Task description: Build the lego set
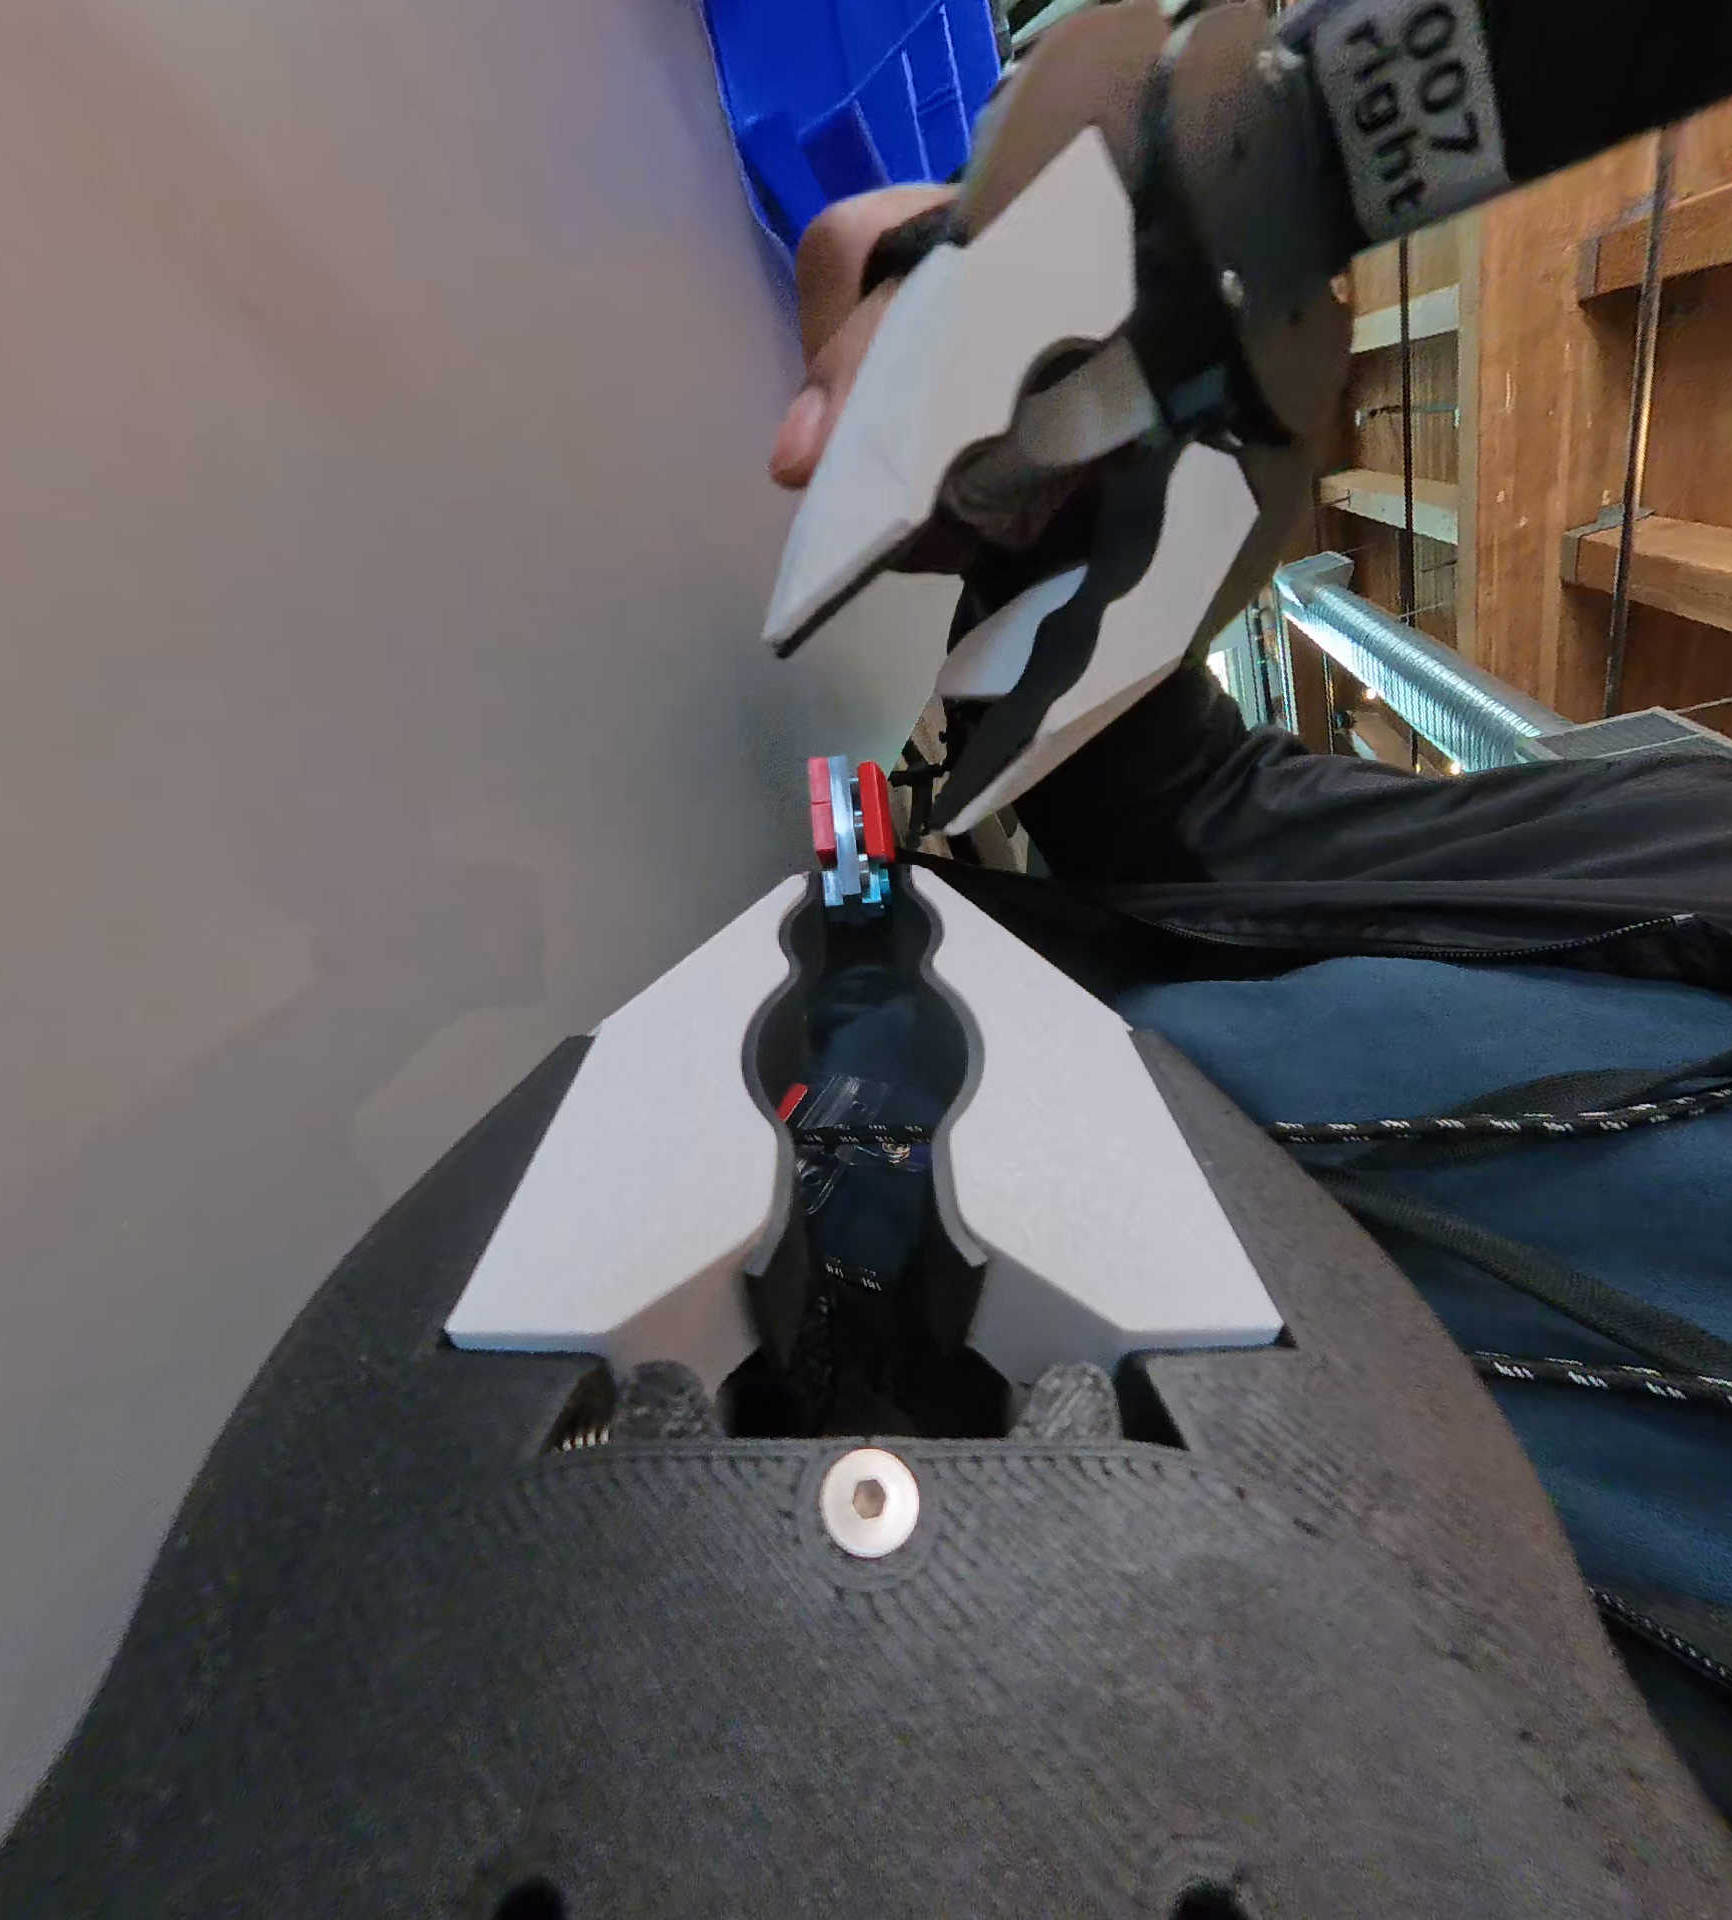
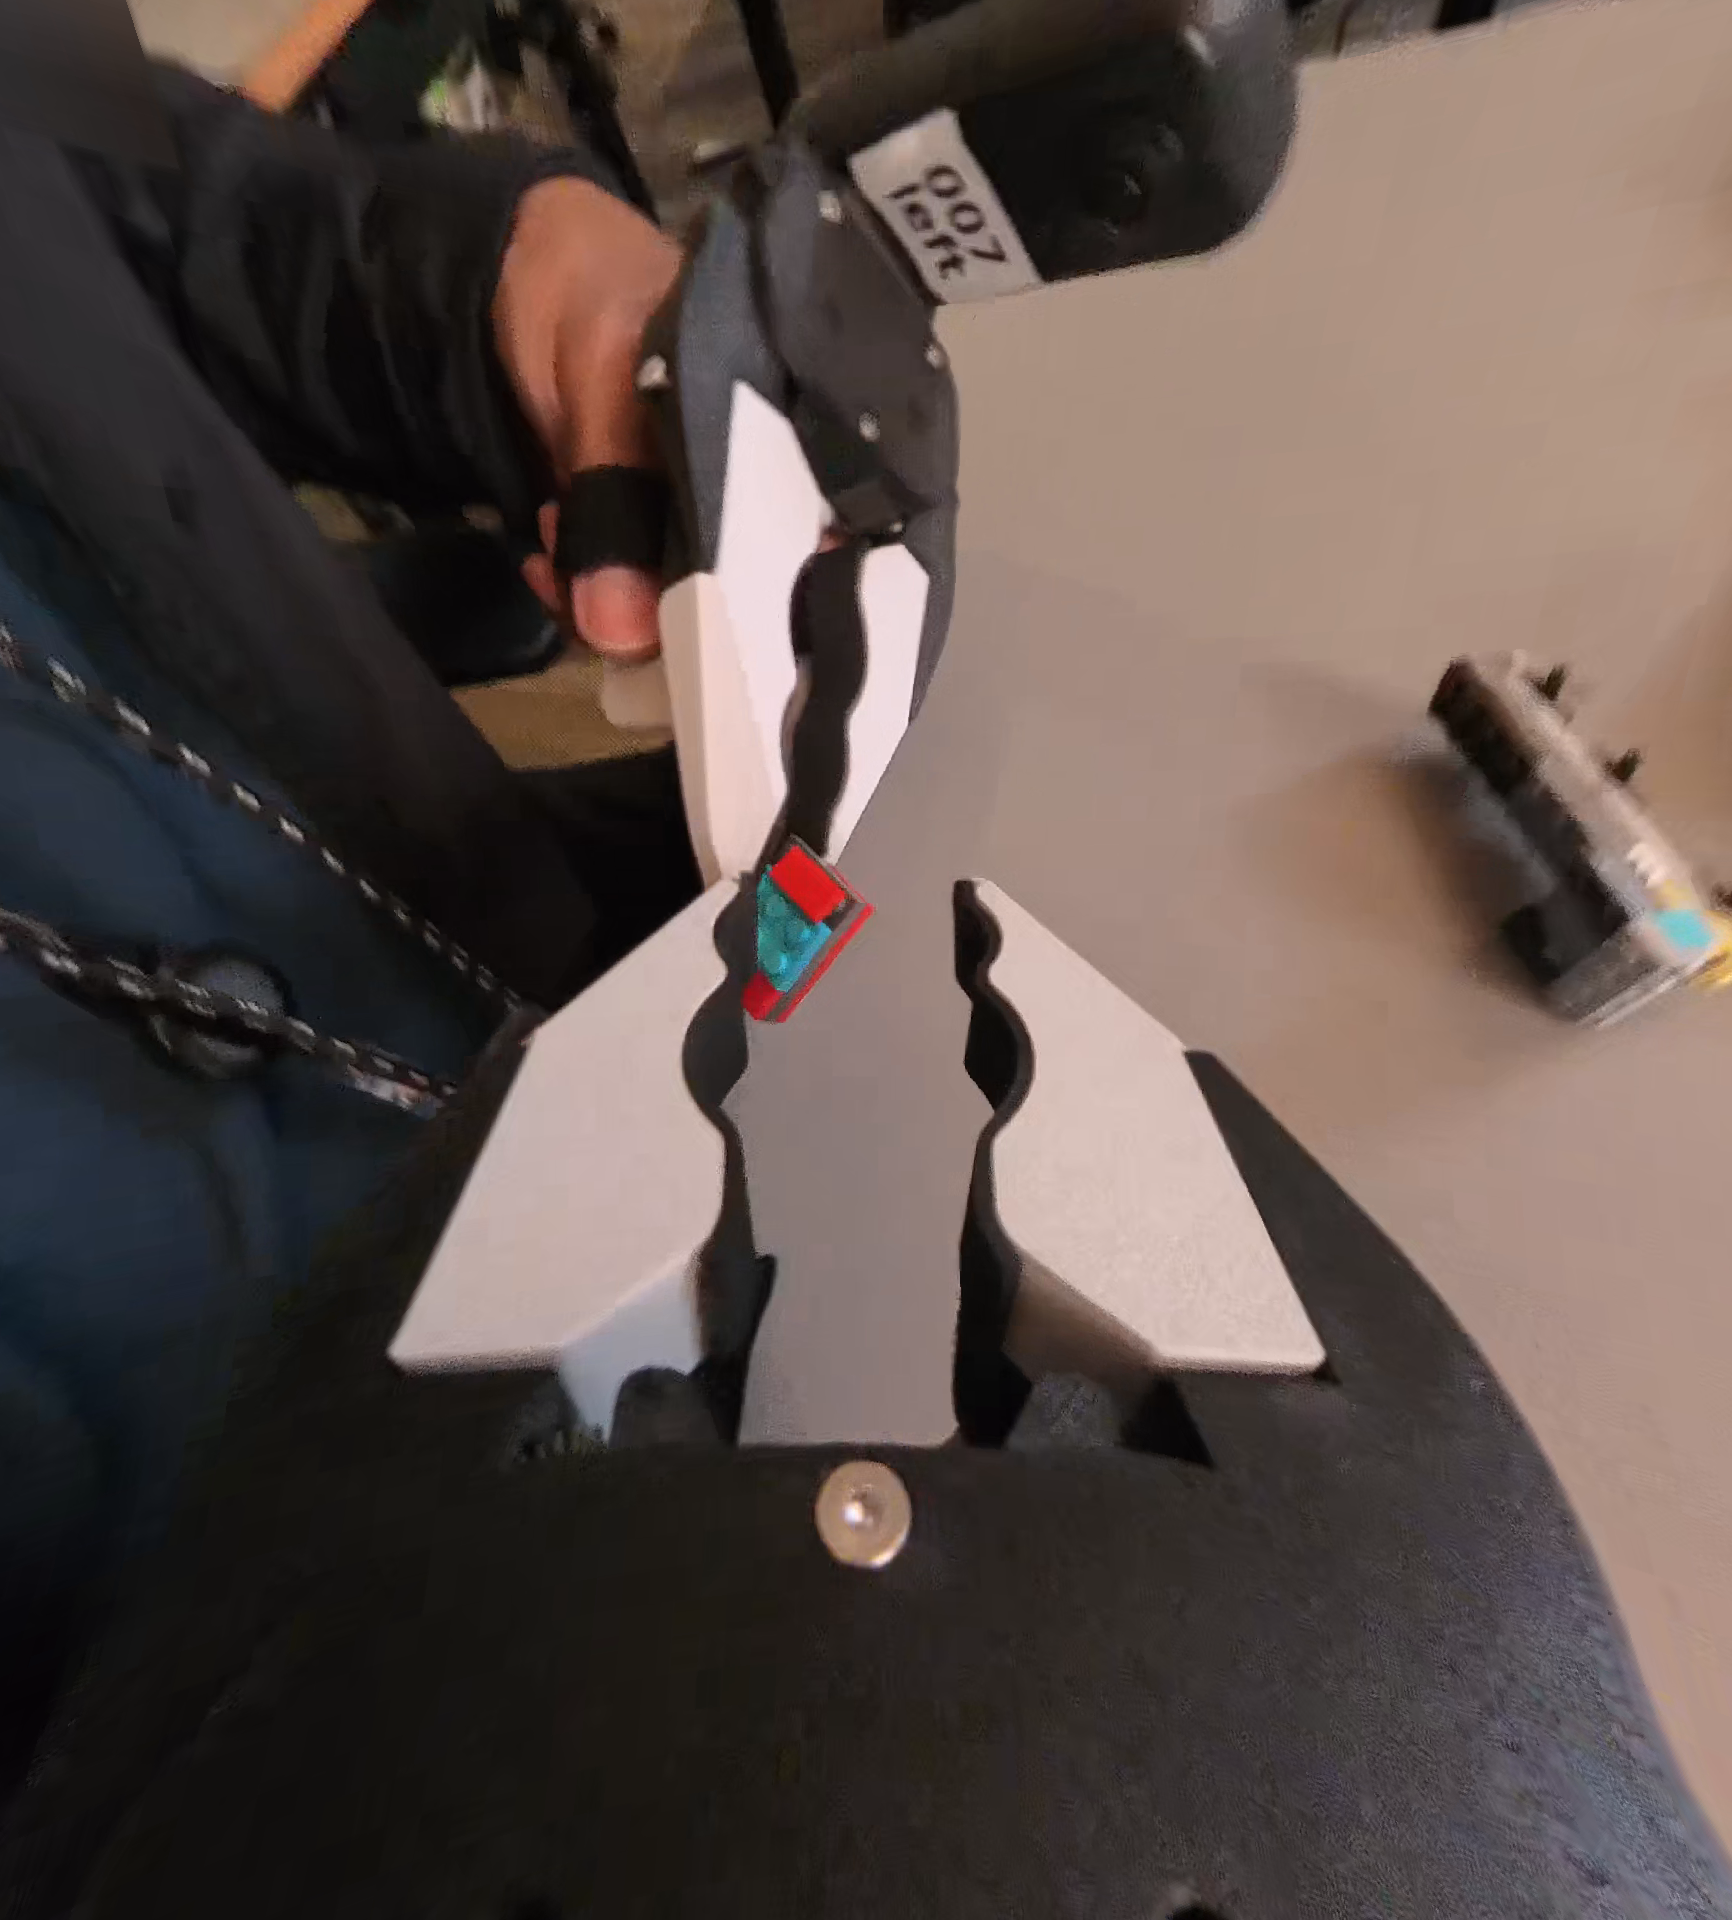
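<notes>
The left hand-held gripper (image 1: 857,894) pinches the small red-and-teal brick piece (image 1: 849,831) at its tips, just beside the empty, wide-open right hand-held gripper (image 2: 846,914).

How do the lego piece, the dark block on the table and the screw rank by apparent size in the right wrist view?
1. Dark block, though blurred.
2. Lego piece, gripped by the left gripper.
3. Screw, close to the lego piece in apparent size and nearest the camera, so this order is unsure.

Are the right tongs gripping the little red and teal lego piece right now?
No, the right tongs stand open with a clear gap, while the red and teal lego piece is pinched at the tip of the left tongs.
</notes>
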The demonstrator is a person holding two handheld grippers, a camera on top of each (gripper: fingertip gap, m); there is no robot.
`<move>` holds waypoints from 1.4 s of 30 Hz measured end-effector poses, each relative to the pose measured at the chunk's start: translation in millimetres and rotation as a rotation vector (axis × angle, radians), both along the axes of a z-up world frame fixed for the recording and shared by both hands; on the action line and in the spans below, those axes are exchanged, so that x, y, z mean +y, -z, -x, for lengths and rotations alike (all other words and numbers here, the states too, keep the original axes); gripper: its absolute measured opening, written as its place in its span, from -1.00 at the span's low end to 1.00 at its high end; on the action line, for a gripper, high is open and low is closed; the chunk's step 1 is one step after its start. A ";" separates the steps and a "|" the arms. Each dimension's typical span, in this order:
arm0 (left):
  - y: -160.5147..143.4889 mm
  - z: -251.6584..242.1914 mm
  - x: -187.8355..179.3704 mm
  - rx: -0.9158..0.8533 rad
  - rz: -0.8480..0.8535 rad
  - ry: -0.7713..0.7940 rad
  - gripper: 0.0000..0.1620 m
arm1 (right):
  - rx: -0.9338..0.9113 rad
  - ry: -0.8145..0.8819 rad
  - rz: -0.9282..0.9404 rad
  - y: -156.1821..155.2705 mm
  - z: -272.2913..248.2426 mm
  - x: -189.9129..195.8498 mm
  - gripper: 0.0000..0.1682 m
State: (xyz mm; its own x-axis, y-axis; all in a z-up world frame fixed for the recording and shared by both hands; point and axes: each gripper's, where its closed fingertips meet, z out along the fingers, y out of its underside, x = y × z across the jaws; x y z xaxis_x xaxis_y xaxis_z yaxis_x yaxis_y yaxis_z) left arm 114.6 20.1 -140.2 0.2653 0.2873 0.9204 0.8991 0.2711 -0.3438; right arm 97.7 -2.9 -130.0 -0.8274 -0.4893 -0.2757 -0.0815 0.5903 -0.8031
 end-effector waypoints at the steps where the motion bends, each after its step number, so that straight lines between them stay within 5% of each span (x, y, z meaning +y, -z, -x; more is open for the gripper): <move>1: 0.5 -0.3 0.7 0.003 0.007 0.003 -0.86 | -0.064 0.027 -0.021 2.5 -0.3 0.9 -0.53; 9: 0.7 -4.7 5.8 0.042 0.083 0.034 -0.86 | -0.417 0.127 -0.124 5.2 -13.4 6.4 -0.52; 26: 0.7 -10.5 11.8 0.089 0.171 0.075 -0.86 | -0.512 0.096 -0.143 3.4 -19.2 11.1 -0.80; 42: -3.0 -8.6 14.3 0.097 0.155 0.066 -0.86 | -0.540 0.116 -0.108 -1.5 -17.2 12.7 -0.83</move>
